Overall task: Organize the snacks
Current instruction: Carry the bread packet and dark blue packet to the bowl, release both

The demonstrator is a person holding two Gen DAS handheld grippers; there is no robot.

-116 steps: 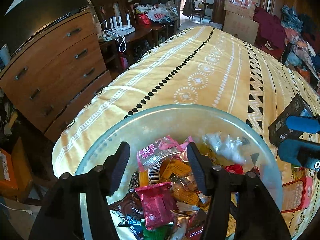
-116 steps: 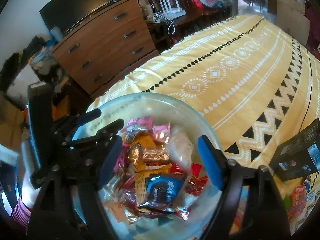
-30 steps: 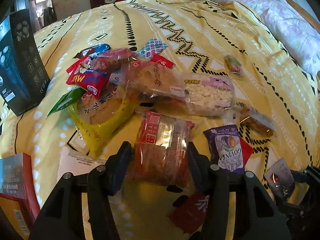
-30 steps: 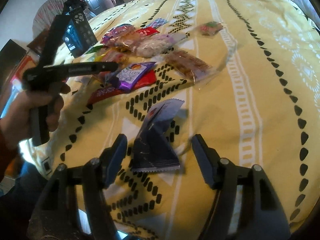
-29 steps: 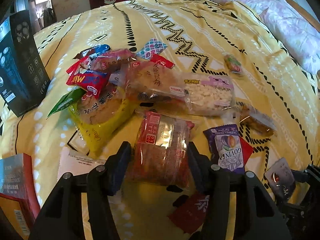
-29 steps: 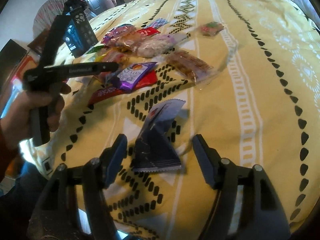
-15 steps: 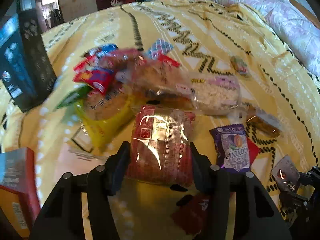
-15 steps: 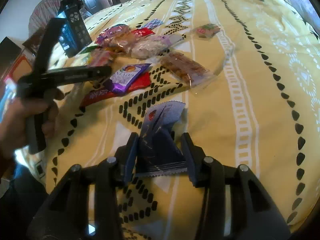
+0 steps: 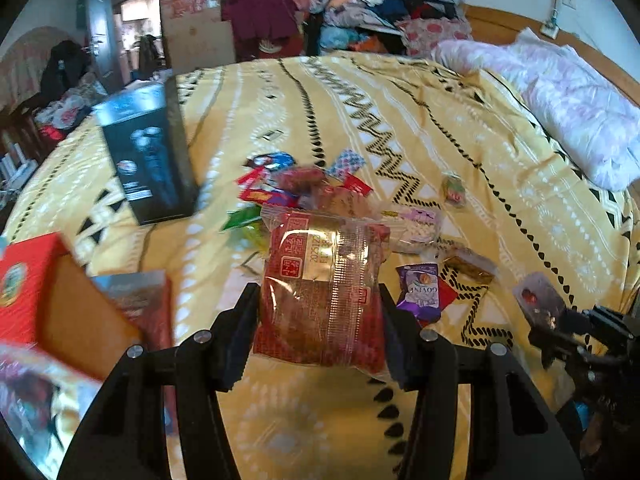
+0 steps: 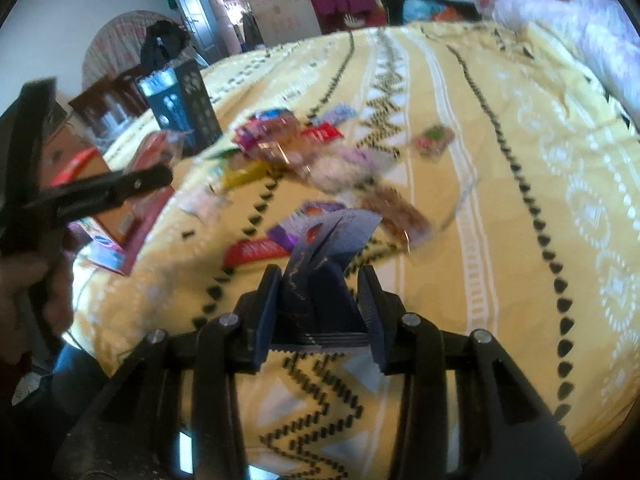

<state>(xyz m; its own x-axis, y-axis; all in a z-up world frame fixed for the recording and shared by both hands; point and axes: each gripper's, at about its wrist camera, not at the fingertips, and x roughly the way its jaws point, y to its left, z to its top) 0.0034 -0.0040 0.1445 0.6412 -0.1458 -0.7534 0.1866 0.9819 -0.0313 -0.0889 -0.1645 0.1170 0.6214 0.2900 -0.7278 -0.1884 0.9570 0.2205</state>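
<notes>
Right gripper (image 10: 318, 312) closing on purple packet (image 10: 320, 276)

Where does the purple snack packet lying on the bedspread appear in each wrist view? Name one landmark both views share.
Left wrist view: purple snack packet lies right of centre, beside the held red packet.
Right wrist view: purple snack packet at centre, partly behind the held dark sachet.
Shared landmark: black box.

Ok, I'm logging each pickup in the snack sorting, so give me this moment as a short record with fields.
surface: yellow patterned bedspread
left gripper: shut on red snack pack, raised off the bedspread
right gripper: jaws closing on dark blue packet, pinched between them
loose snacks: pile beyond the red pack, purple packet to its right
other items: black box, red box
</notes>
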